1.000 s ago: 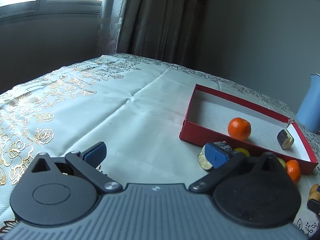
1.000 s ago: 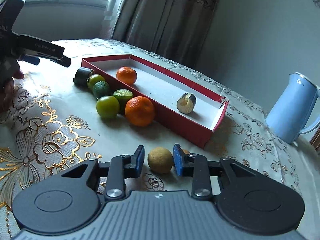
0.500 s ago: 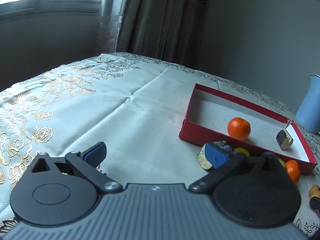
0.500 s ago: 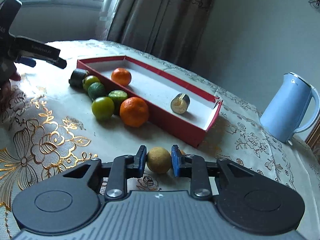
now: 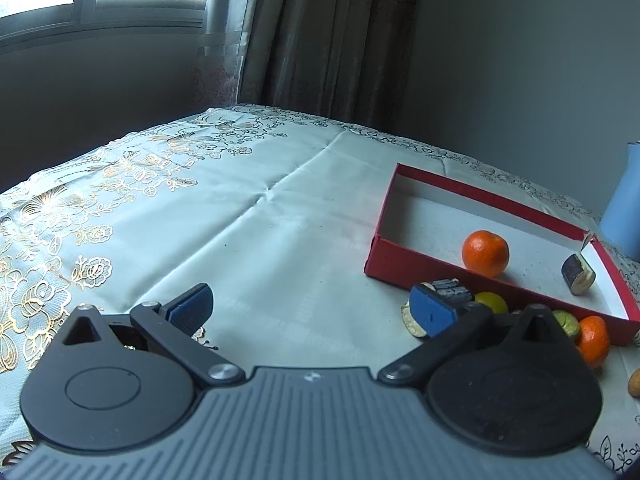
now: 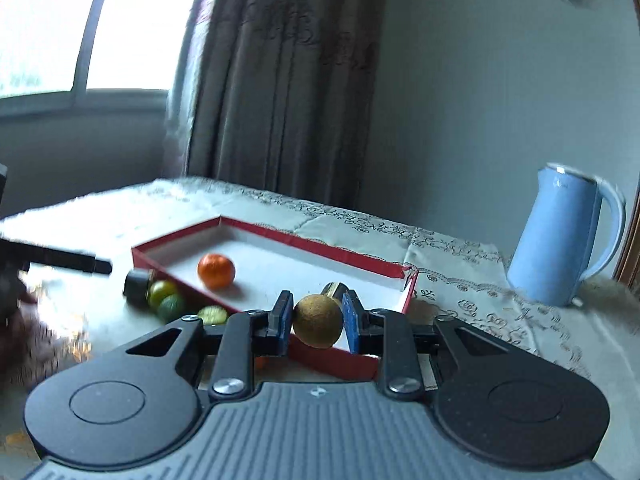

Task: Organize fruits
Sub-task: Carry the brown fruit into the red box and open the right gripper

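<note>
From the left wrist, the left gripper [image 5: 316,312] is hanging with its jaws wide apart over the tablecloth [image 5: 256,240], holding nothing; the red box [image 5: 400,256] is holding an orange [image 5: 485,253] and a dark fruit piece [image 5: 578,274]. From the right wrist, the right gripper [image 6: 317,320] is clamping a brown fruit [image 6: 318,321] in front of the box; several green fruits [image 6: 172,306] are waiting outside, so most sorting looks undone.

Left wrist view low over the bench [image 5: 280,240], right wrist view higher, both sharing red box [image 5: 400,258] at two o'clock
</note>
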`<state>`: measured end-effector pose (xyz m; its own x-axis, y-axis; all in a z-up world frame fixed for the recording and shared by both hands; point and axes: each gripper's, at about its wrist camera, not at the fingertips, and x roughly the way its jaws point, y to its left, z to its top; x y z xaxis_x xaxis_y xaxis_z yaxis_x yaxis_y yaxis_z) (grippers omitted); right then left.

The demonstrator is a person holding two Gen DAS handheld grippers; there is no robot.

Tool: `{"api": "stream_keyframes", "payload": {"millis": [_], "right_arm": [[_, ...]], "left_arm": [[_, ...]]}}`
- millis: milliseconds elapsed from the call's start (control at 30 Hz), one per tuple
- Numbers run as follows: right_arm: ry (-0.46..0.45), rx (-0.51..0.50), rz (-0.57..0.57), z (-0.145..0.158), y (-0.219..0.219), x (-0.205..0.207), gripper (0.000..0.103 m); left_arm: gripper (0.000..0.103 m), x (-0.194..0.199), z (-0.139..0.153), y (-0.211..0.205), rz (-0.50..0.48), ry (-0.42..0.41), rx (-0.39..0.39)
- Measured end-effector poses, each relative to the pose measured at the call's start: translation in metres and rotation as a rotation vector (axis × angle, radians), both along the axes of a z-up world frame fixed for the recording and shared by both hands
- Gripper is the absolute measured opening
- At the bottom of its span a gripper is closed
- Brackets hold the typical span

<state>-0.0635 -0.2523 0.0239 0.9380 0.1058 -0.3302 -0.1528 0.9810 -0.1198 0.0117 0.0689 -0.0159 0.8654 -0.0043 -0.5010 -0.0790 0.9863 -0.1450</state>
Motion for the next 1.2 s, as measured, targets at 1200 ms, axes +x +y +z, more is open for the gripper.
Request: {"api": "stream_keyframes", "payload": {"millis": [1200], "right_arm": [[0.158,0.143,-0.145,-0.031,-0.024,0.119,0.027]], "left_arm": [[0.103,0.0,0.001,-0.004,0.024,0.002,0.045]]}}
